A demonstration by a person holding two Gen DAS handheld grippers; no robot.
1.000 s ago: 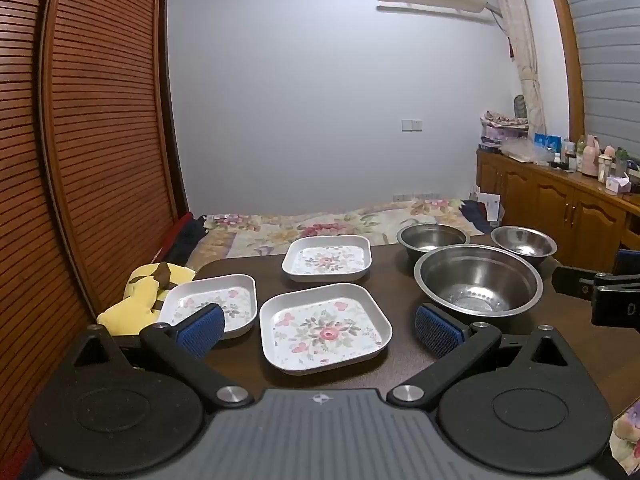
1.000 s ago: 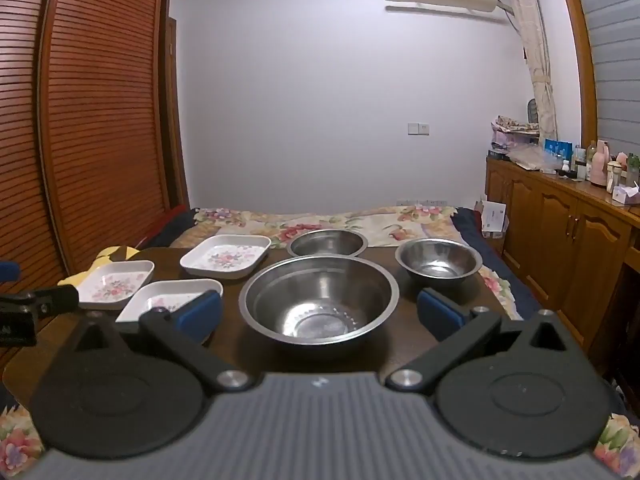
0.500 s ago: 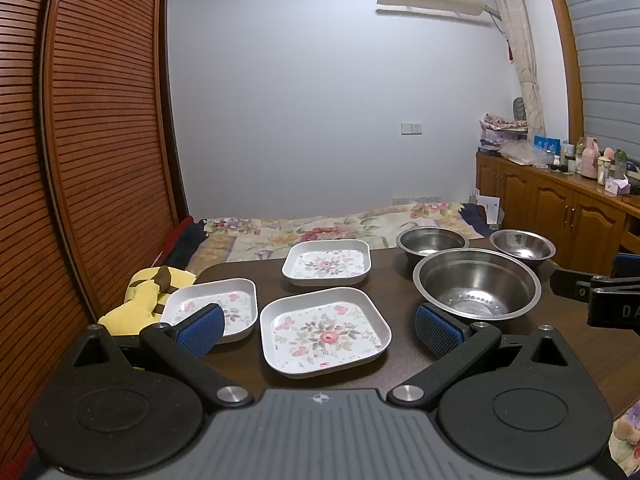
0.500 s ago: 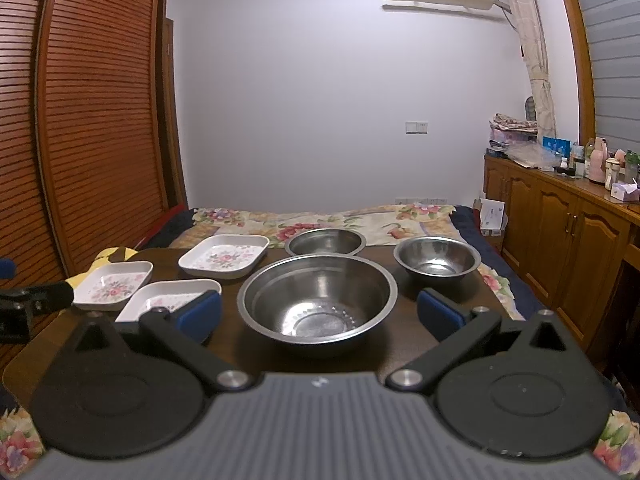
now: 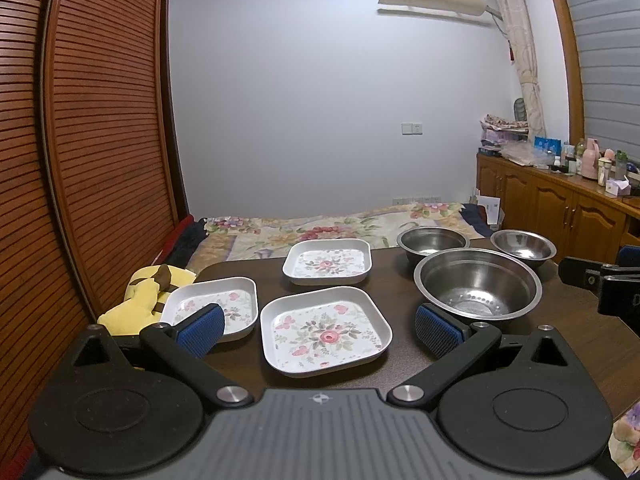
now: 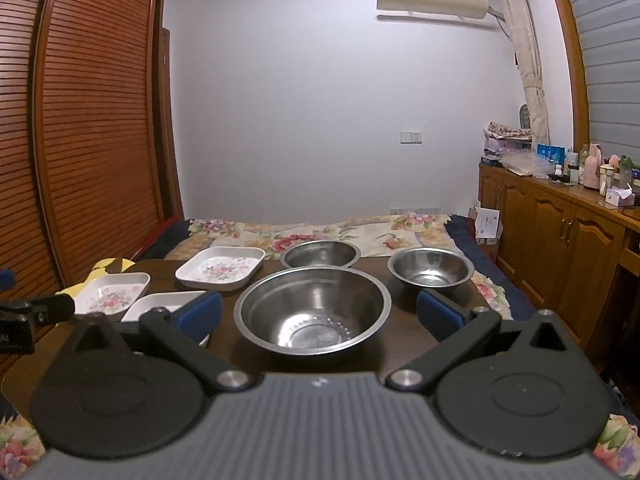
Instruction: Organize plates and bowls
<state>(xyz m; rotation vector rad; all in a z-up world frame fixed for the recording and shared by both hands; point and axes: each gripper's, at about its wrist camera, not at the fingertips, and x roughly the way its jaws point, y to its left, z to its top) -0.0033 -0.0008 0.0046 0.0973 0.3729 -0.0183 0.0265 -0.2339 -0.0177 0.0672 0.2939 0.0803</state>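
My left tool (image 5: 318, 330) is wide open and holds nothing; its two blue pads stand either side of the nearest floral plate (image 5: 326, 330), which lies flat on the dark surface (image 5: 404, 354) dead ahead at 12 o'clock, just beyond the fingertips. That plate is roughly square, so no axis matters much; I judge its near rim is what a grasp would turn on. A second plate (image 5: 212, 304) sits at 10 o'clock, partly behind my left pad, and a third (image 5: 327, 266) lies farther off at 12 o'clock.

My right tool (image 6: 318, 316) is equally spread and empty, with the big steel bowl (image 6: 313, 314) straight ahead between the pads. Two smaller bowls stand behind it, one (image 6: 319, 254) at 12 o'clock and one (image 6: 431, 270) at 1 o'clock. So my left hand is nearer the plates, my right nearer the bowls.

Nothing is stacked yet; the task looks barely begun.

Against the frames from a second ago, little differs: both tools have kept the same wide opening, the dishes have not moved, and each view has only drifted slightly, with the dishes sitting a touch higher in view.
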